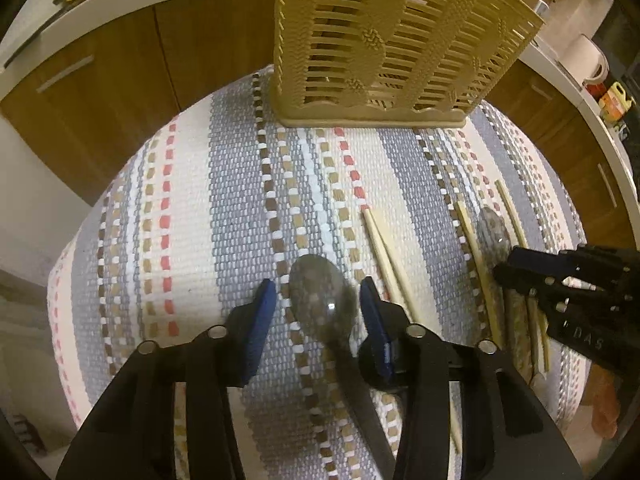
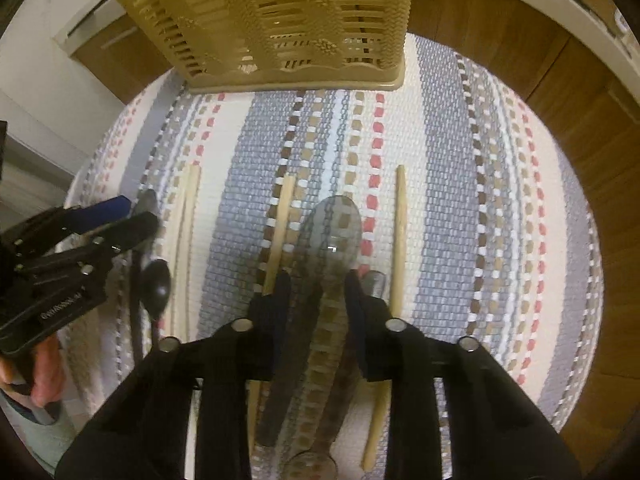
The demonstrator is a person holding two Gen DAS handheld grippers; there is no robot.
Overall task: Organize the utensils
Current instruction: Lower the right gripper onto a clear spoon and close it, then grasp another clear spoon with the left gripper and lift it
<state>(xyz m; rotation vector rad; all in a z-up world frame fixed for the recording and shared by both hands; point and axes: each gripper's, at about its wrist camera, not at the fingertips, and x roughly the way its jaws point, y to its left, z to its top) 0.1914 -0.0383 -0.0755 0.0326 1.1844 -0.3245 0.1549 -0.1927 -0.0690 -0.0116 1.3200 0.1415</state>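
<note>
A beige slotted utensil basket (image 1: 392, 48) stands at the far edge of the striped woven cloth (image 1: 224, 208); it also shows in the right wrist view (image 2: 280, 20). My left gripper (image 1: 318, 292) is open with its blue pads either side of a clear spoon (image 1: 324, 300) lying on the cloth. My right gripper (image 2: 318, 280) is open around the neck of another clear spoon (image 2: 334, 232). Wooden chopsticks (image 1: 384, 256) lie between the two spoons, and more chopsticks (image 2: 400, 240) lie beside the right spoon.
The cloth covers a small round-looking table with wooden cabinets (image 1: 120, 92) and a white counter (image 1: 80, 12) behind it. The right gripper (image 1: 560, 280) shows at the right of the left wrist view, the left gripper (image 2: 80, 248) at the left of the right wrist view.
</note>
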